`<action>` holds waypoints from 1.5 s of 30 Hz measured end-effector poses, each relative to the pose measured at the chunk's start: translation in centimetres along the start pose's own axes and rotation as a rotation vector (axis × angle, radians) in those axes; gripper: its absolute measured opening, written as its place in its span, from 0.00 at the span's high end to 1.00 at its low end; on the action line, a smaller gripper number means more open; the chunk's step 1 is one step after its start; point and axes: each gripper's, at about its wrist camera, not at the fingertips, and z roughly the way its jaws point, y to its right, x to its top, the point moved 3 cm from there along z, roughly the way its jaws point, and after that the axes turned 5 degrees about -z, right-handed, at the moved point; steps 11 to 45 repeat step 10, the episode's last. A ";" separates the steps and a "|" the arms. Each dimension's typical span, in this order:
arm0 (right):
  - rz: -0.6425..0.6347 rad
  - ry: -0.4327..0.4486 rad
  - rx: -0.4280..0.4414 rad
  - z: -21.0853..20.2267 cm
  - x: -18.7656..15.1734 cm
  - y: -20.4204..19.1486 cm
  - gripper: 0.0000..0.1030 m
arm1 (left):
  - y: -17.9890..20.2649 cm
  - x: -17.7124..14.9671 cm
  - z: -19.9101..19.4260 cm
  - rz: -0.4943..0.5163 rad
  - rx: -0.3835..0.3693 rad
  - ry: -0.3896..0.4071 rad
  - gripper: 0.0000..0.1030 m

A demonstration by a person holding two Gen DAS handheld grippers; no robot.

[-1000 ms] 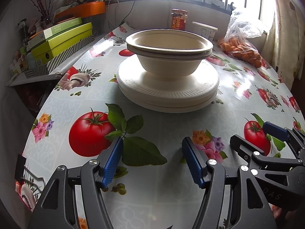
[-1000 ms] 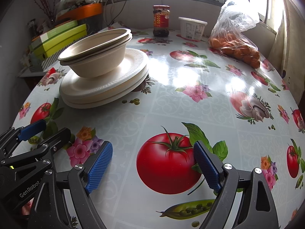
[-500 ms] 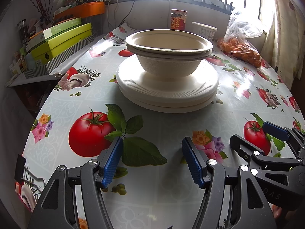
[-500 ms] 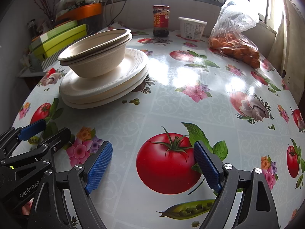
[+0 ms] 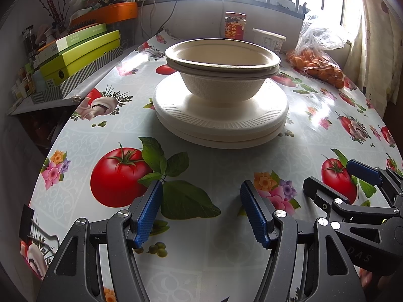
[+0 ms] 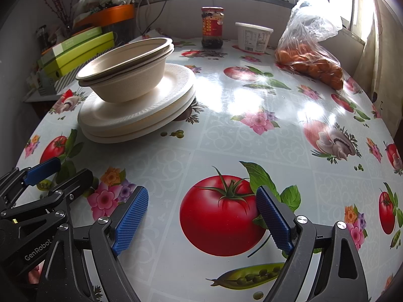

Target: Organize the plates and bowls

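Two cream bowls sit nested on a stack of white plates on the fruit-print table. The same bowls and plates show at the left in the right wrist view. My left gripper is open and empty, low over the table in front of the stack. My right gripper is open and empty, to the right of the left one, over a printed tomato. Each gripper shows at the edge of the other's view: the right one and the left one.
A red sauce jar, a white tub and a bag of oranges stand along the far edge under the window. Green boxes and clutter sit on a shelf at the left. The near table edge curves around both grippers.
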 end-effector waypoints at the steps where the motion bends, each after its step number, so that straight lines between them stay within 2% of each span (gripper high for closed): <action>1: 0.000 0.000 0.000 0.0 0.0 0.0 0.14 | 0.0 0.0 0.0 0.001 0.000 0.000 0.37; 45: 0.000 0.000 0.000 0.0 0.0 0.0 0.14 | 0.0 0.0 0.0 -0.001 0.001 0.000 0.37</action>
